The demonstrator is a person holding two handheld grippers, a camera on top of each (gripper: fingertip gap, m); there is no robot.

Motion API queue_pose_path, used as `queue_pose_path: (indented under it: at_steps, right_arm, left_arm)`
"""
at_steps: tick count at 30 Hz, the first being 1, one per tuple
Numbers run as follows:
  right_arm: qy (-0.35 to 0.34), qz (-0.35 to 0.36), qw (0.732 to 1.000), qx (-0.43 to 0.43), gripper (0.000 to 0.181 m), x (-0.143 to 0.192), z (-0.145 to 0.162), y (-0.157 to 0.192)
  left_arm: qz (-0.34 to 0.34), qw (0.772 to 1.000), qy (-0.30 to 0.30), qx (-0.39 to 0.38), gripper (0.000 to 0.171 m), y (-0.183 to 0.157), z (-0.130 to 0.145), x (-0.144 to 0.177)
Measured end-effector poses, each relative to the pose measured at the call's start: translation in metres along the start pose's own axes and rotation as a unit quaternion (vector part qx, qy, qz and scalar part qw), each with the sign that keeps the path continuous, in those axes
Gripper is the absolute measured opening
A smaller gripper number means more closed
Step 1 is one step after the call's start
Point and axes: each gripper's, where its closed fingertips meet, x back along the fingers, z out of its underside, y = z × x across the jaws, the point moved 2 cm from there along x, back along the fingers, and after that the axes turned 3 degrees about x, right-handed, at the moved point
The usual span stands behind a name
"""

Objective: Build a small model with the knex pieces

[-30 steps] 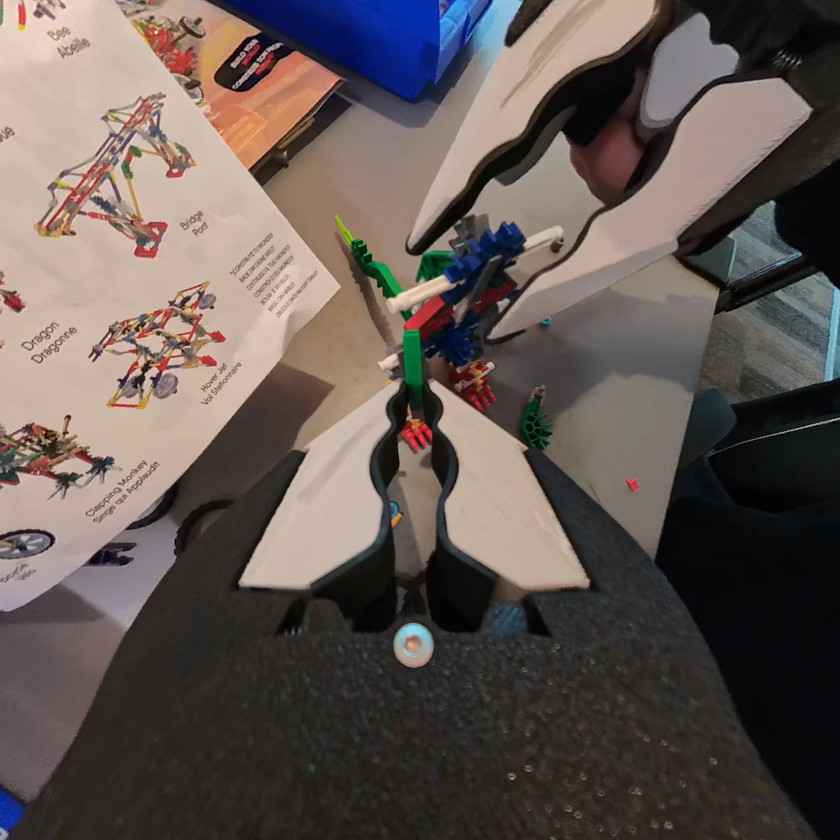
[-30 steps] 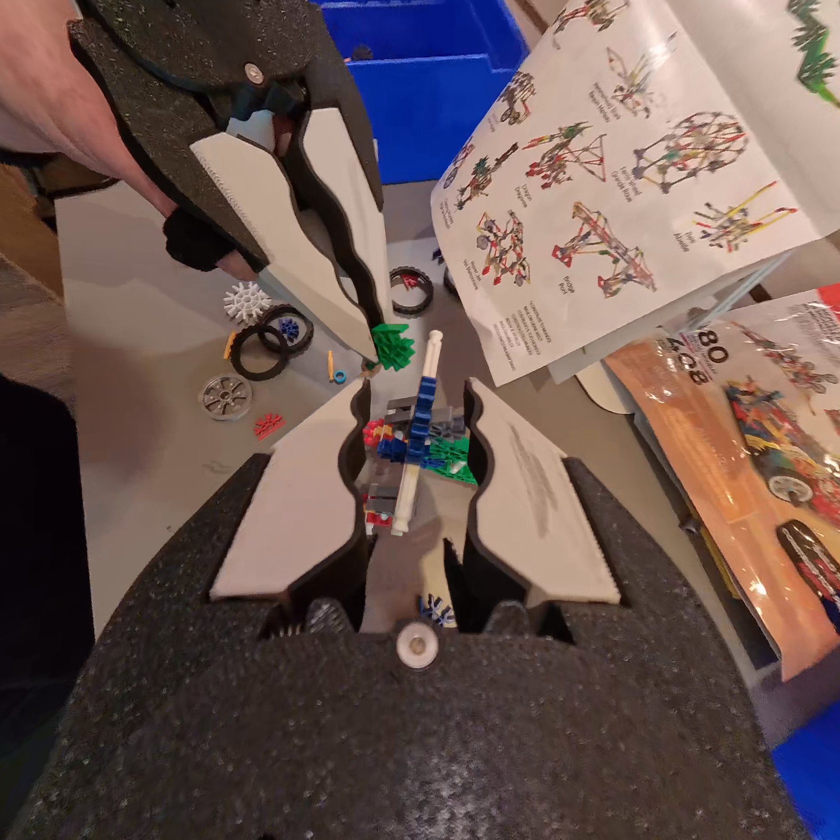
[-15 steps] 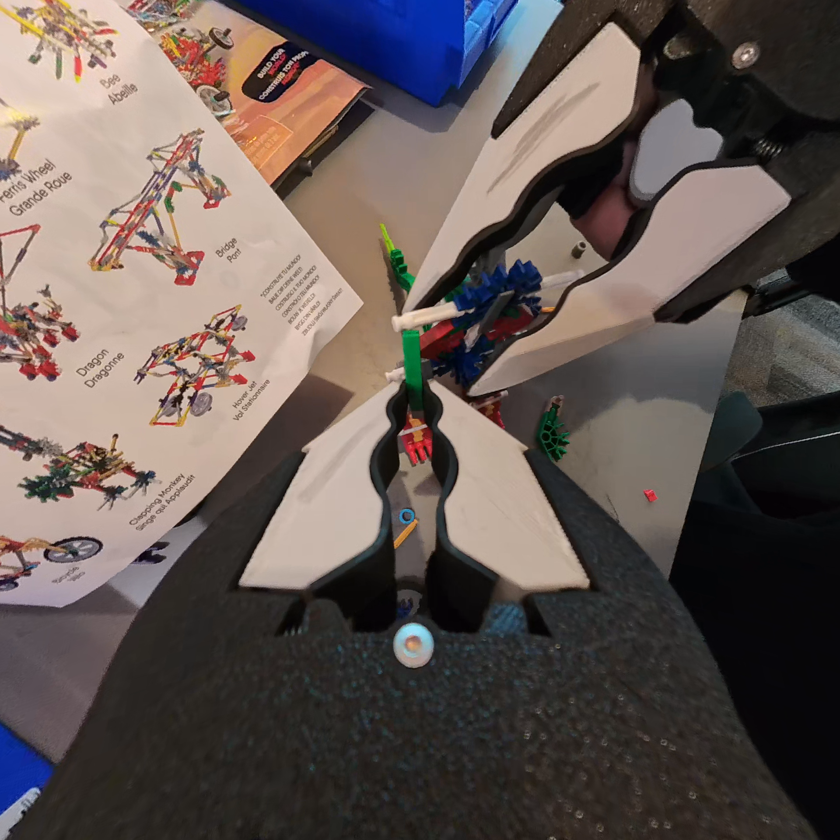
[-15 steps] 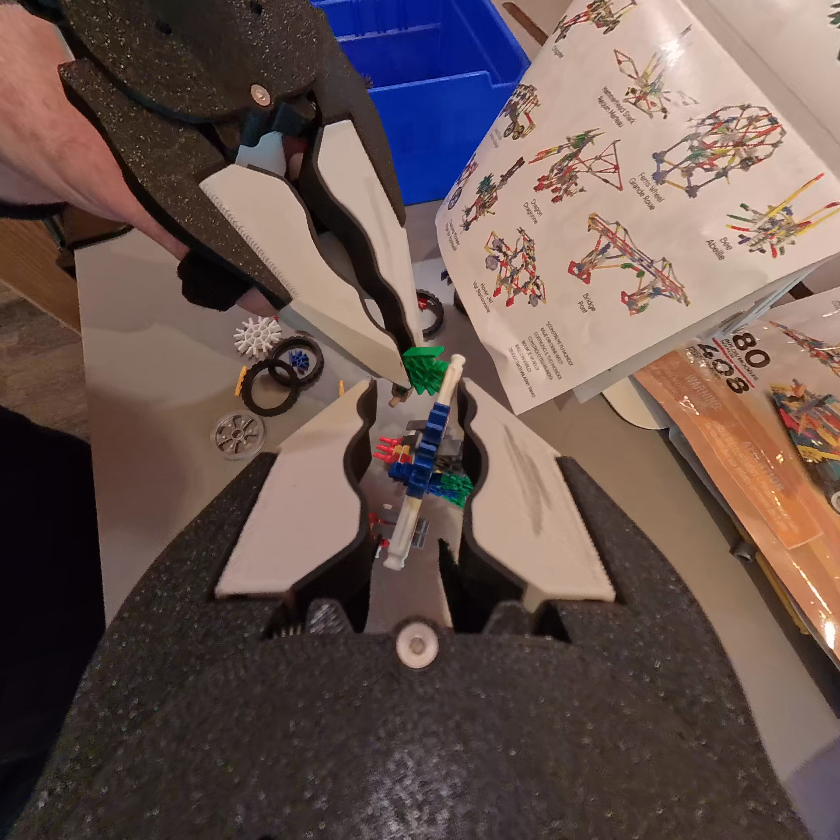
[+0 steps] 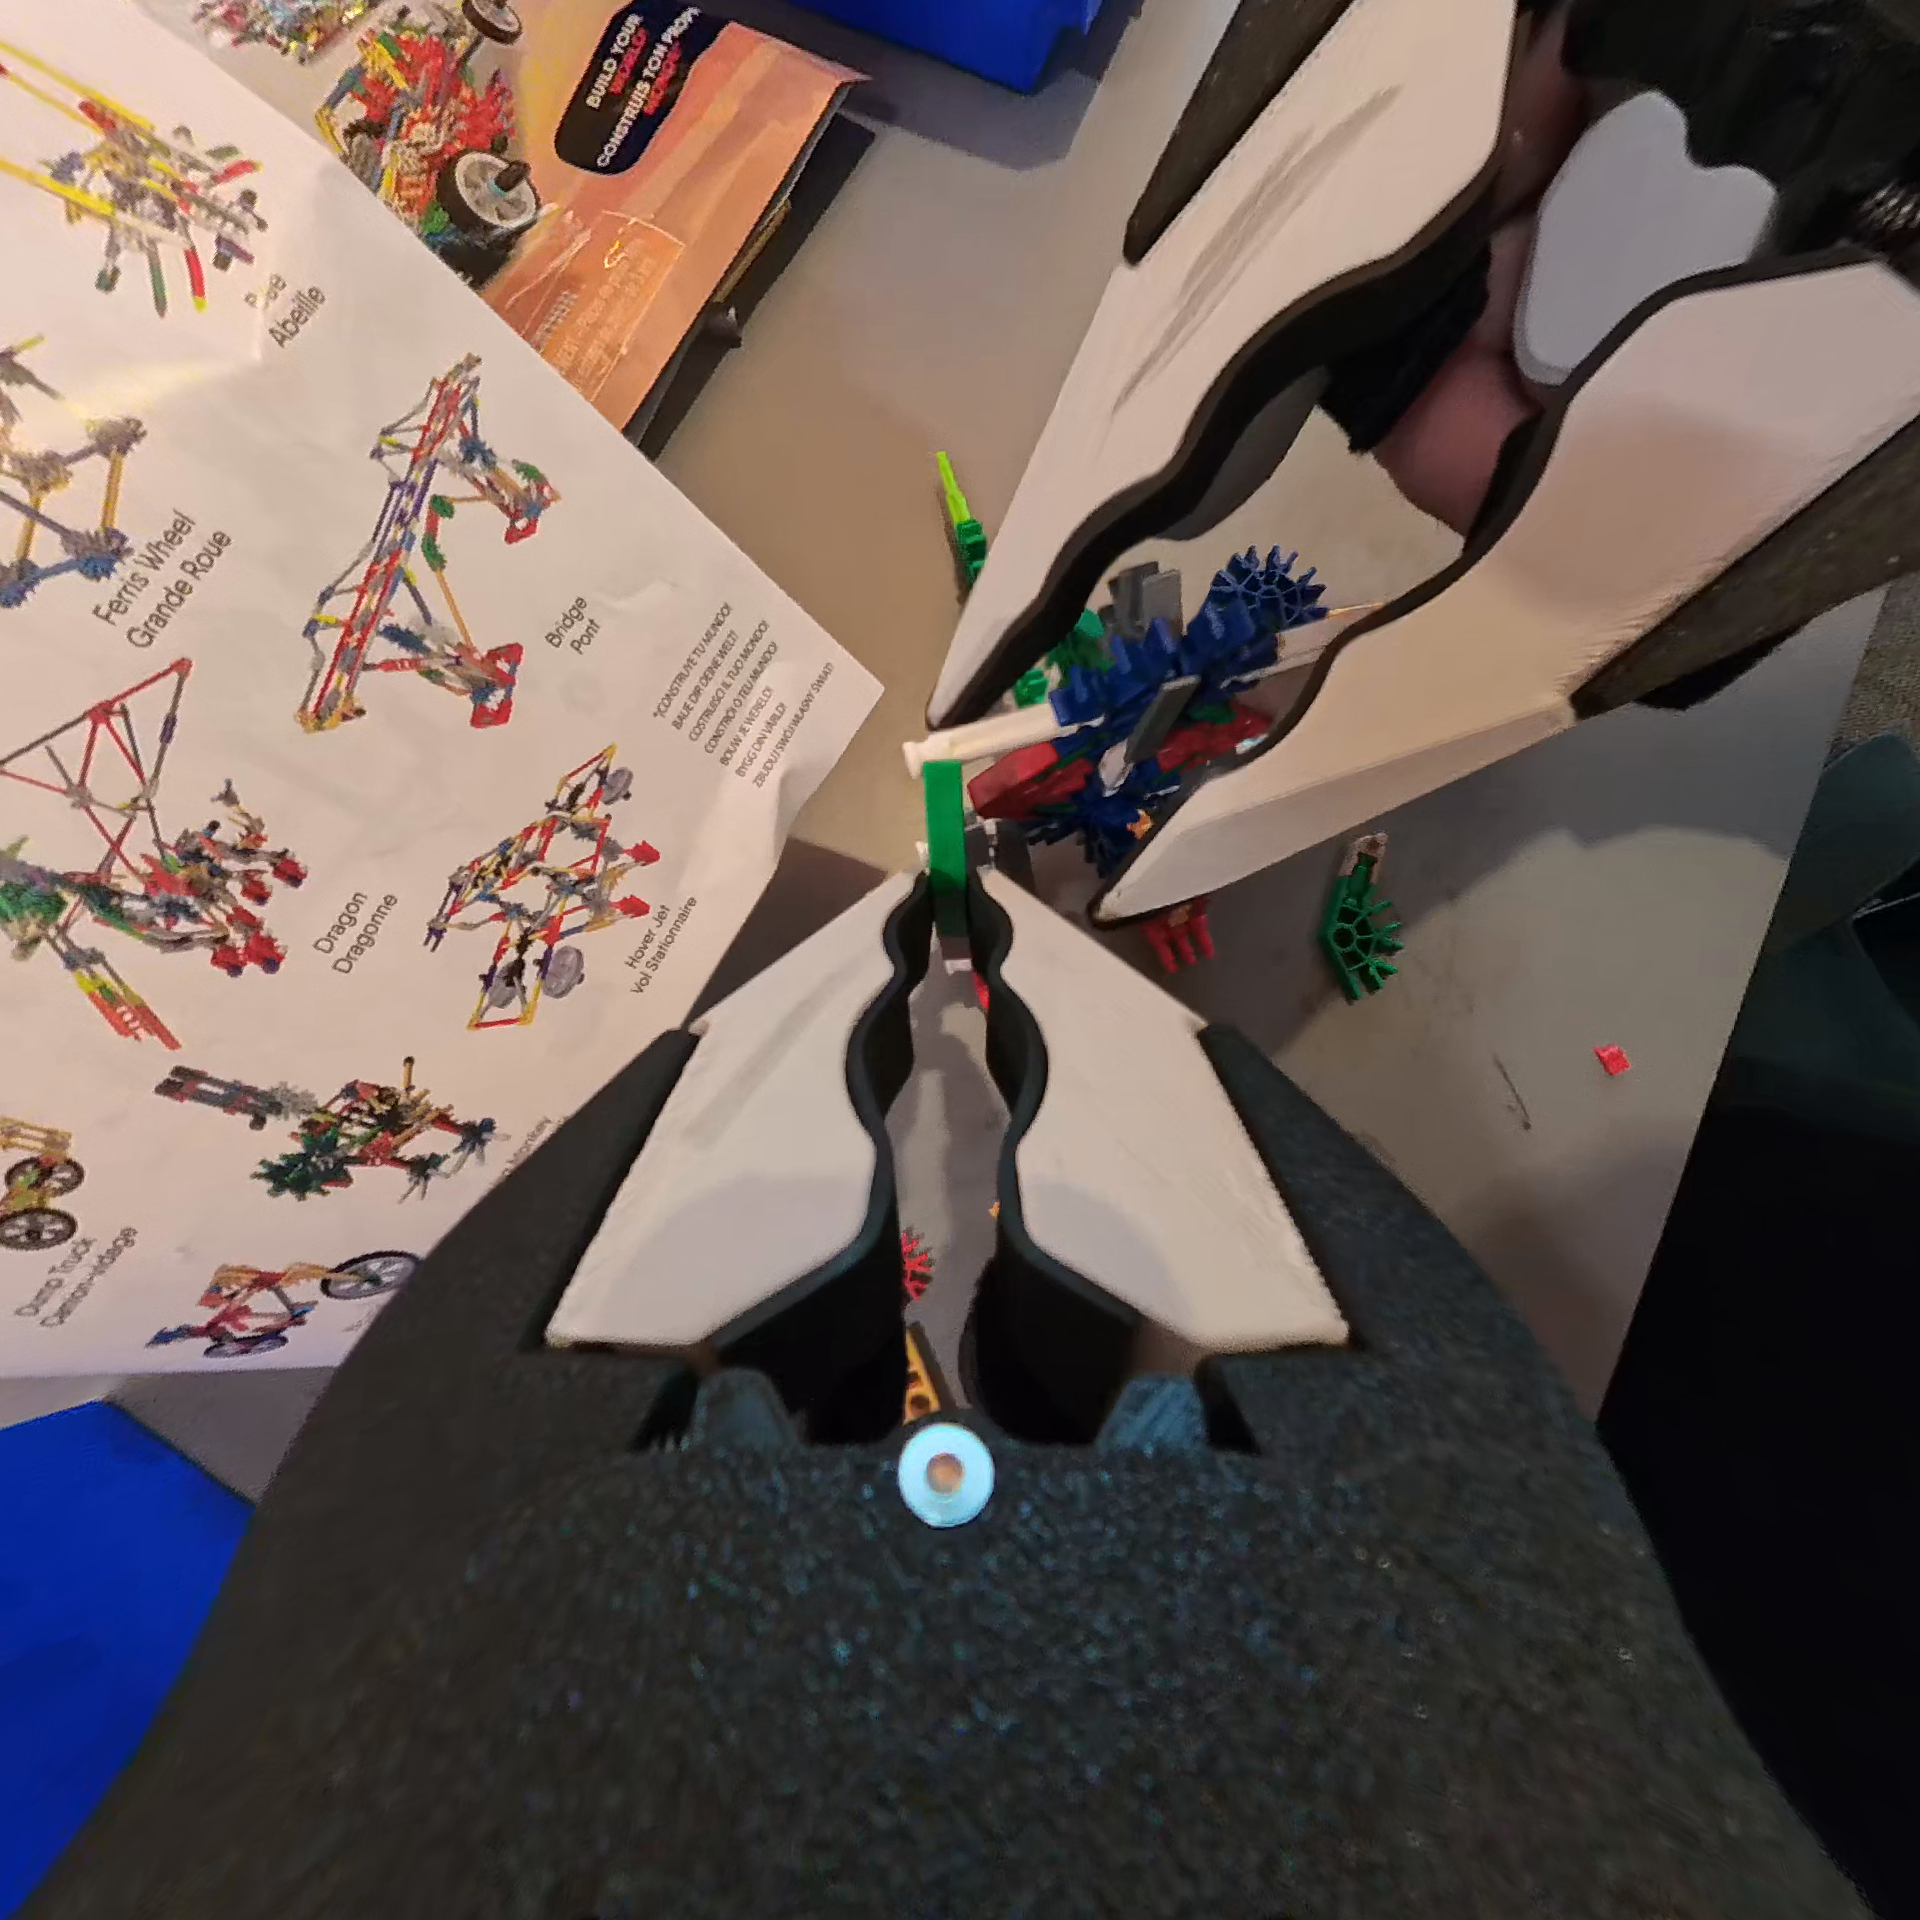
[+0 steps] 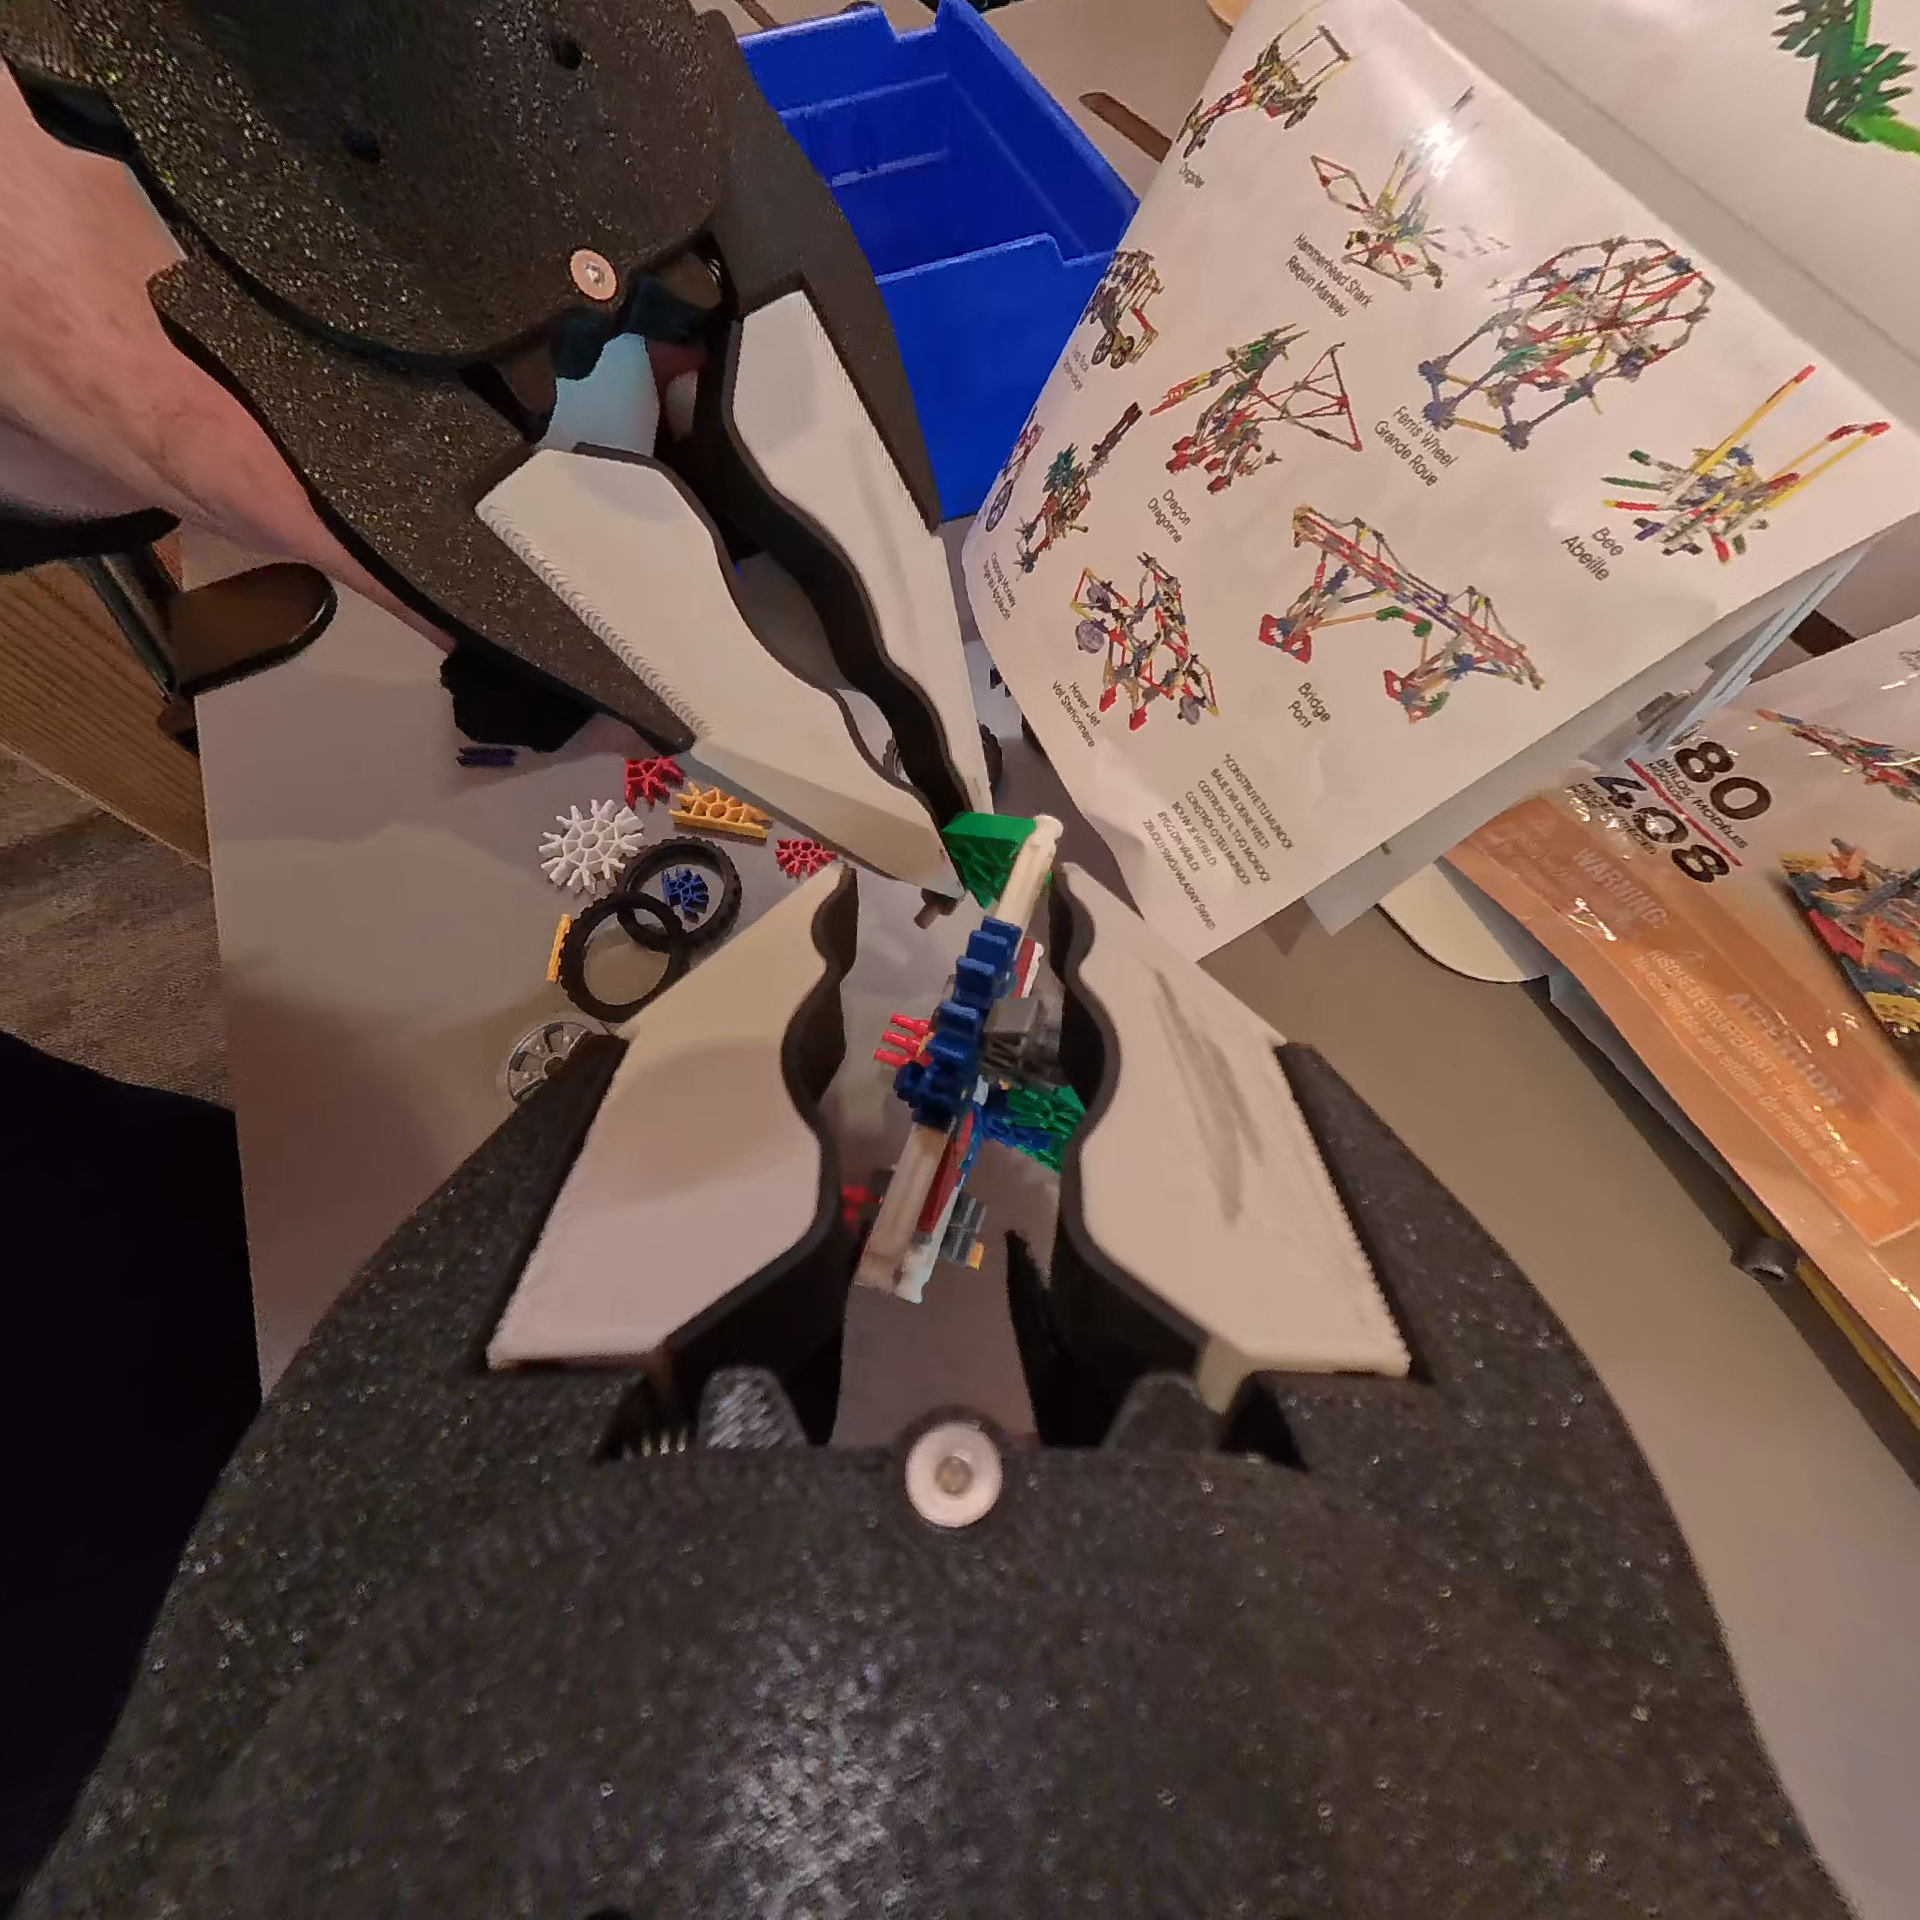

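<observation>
Left wrist view: the left hand-held gripper [image 5: 948, 891] has its jaws drawn narrow, pinching a flat green piece [image 5: 943, 831] at the very tips. That piece rises toward a small model of blue, red, grey and green construction parts [image 5: 1143, 707], which sits between the parted jaws of the right hand-held gripper [image 5: 1023, 821] reaching in from the upper right. A white rod [image 5: 982, 740] juts from the model toward the green piece. On the grey surface [image 5: 1455, 1039] lie a loose green connector [image 5: 1356, 935] and a red connector [image 5: 1179, 935] near the right gripper's lower finger. A white instruction sheet [image 5: 364, 675] printed with coloured models covers the left side.

Right wrist view: the right hand-held gripper [image 6: 951, 894] stands moderately open around the model [image 6: 966, 1070]; whether its fingers press the parts cannot be told. The white rod [image 6: 1023, 873] runs up between the tips. The left hand-held gripper [image 6: 961, 847] comes down from the upper left, closed on the green piece [image 6: 982, 847] just beside the rod's top end. Black tyres [image 6: 649, 925], a white snowflake connector [image 6: 590, 844] and small red and yellow pieces lie on the surface to the left. A blue bin [image 6: 966, 260] stands behind.
</observation>
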Motion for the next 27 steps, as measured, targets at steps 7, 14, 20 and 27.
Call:
queue_pose_path:
  at_steps: [7, 14, 20, 27]
  right_arm:
    - [-0.04, -0.026, 0.998, -0.043, 0.04, 0.019, -0.009, -0.011]
    - [-0.04, -0.046, 0.996, -0.064, 0.04, 0.026, -0.004, -0.018]
    - [-0.044, -0.055, 0.996, -0.06, 0.04, 0.023, -0.004, -0.014]
    - [-0.058, -0.026, 0.998, 0.01, 0.033, 0.033, -0.023, -0.014]
  left_arm:
    - [0.033, 0.999, 0.024, 0.004, 0.003, 0.002, -0.002, 0.004]
    - [0.067, 0.997, 0.019, 0.024, 0.003, 0.01, -0.008, 0.01]
    - [0.078, 0.996, 0.04, 0.018, 0.004, 0.008, -0.002, 0.007]
    - [0.058, 0.997, 0.045, -0.024, 0.004, 0.004, -0.002, 0.019]
